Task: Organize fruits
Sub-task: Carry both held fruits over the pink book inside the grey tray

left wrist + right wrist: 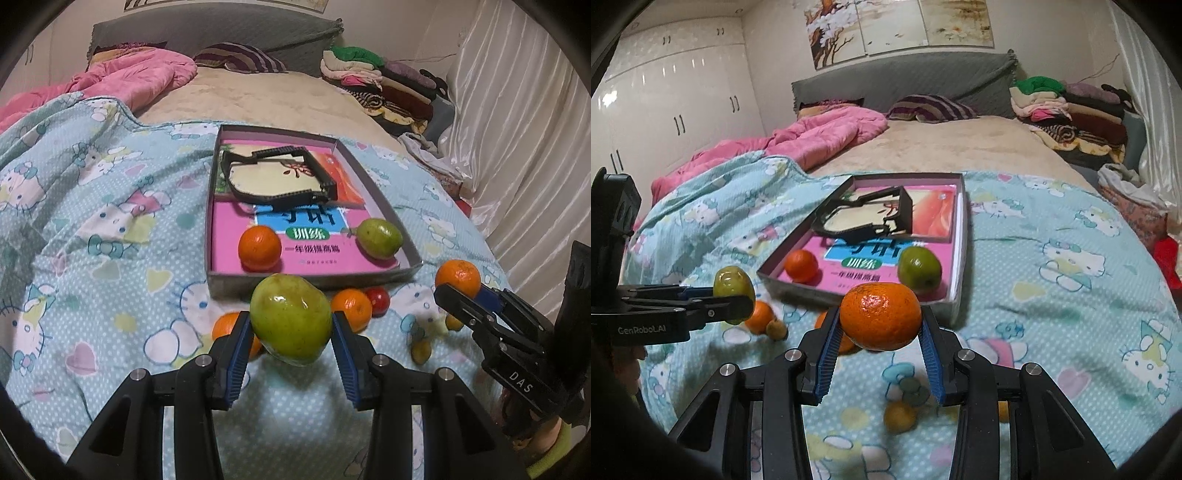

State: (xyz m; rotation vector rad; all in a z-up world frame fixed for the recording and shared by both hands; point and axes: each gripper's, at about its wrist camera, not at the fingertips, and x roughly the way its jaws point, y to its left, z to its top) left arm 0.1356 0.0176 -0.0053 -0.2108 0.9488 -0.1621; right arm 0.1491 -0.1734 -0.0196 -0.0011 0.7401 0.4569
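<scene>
Black gripper arms with blue ribbed pads fill the near edge of both wrist views. Between the pads of the left gripper (291, 325) sits a green pear-like fruit (291, 319), pinched on both sides and held clear of the bedspread (92, 236). The right gripper (881, 326) has its jaws closed the same way on a held orange (880, 316), also lifted off the cloth.

Just beyond both grippers lies a shallow grey tray (373, 173) on the blue cartoon-cat bedspread. Inside it a pink book (229, 236) covers the floor, with a black plastic frame (275, 177) resting toward the far end. One tray orange (259, 246) sits at the near left of the tray, and a green fruit in the tray (379, 238) sits at the near right, well apart from it.

On the bedspread just outside the tray's near wall lie loose fruits: an orange by the wall (351, 309), a small red fruit (377, 300) touching it on the right, a half-hidden orange (226, 325) behind the left pad, and small yellowish fruits (421, 350) farther right. Farther off are a pink quilt (129, 79) and a stack of folded clothes (373, 74).
</scene>
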